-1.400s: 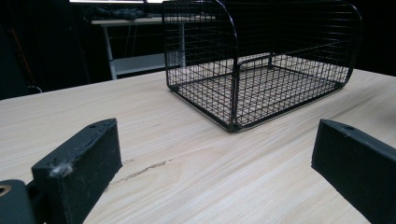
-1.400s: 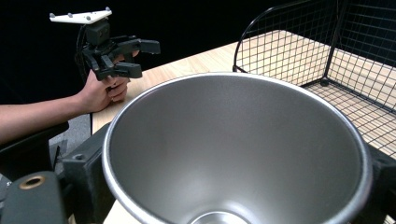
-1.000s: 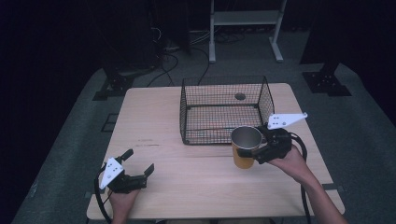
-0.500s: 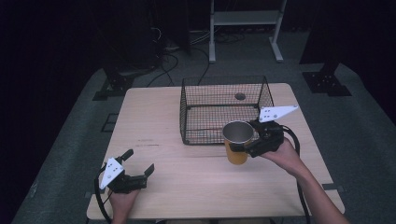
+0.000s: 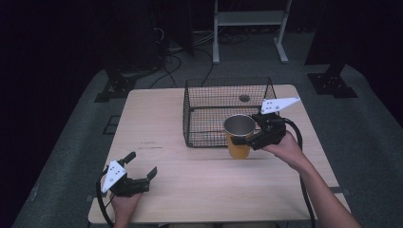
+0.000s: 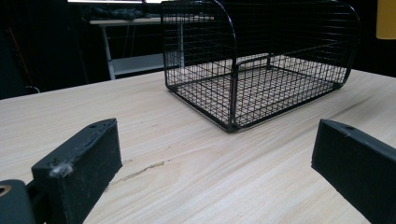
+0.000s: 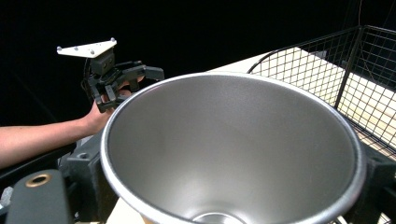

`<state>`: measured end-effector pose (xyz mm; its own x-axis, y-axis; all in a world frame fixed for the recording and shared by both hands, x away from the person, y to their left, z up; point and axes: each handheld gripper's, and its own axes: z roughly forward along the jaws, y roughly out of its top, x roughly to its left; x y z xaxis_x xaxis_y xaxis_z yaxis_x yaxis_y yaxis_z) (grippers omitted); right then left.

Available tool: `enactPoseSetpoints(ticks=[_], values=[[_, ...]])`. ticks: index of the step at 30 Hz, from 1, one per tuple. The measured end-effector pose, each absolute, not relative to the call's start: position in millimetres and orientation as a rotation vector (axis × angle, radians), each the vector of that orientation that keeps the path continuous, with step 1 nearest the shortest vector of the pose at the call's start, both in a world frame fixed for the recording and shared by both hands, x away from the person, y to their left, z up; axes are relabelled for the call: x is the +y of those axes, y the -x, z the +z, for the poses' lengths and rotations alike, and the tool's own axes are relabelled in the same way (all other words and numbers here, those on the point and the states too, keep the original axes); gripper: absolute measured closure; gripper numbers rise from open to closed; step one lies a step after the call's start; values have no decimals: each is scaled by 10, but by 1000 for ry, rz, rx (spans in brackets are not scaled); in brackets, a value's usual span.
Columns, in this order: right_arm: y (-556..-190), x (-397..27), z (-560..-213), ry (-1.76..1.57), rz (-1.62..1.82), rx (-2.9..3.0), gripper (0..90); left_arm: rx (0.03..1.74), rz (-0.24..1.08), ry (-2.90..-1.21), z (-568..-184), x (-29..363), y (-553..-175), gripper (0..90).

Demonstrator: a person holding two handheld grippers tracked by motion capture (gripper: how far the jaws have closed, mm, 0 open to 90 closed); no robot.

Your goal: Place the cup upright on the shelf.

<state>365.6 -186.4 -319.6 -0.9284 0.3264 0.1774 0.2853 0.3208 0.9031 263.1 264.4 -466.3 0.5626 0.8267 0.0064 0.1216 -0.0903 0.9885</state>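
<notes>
A yellow cup (image 5: 239,142) with a steel inside (image 7: 233,144) hangs above the table, just in front of the front right corner of the black wire basket (image 5: 227,114). My right gripper (image 5: 253,137) is shut on the cup's rim from the right, and the cup stays upright. The basket looks empty in the left gripper view (image 6: 261,70), where the cup's yellow wall (image 6: 386,18) shows at the top right. My left gripper (image 5: 141,165) rests near the table's front left edge, open, with its jaws wide apart and nothing between them (image 6: 215,158).
The wooden table (image 5: 157,123) has a round cable hole (image 5: 244,98) behind the basket. A white metal stand (image 5: 247,19) and cables are on the dark floor beyond the table. In the right gripper view the left gripper (image 7: 116,79) shows far off.
My right gripper has carried the cup a little to the left and farther from me, closer to the basket's front right corner. The left gripper has stayed put.
</notes>
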Motion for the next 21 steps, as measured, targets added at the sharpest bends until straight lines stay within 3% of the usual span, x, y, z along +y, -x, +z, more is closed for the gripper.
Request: enactPoseSetpoints(ticks=[21], values=[[-4326, -1741, -3047, -631, 1715, 2549, 119, 832, 724, -1571, -4662, 2647, -2627, 8]])
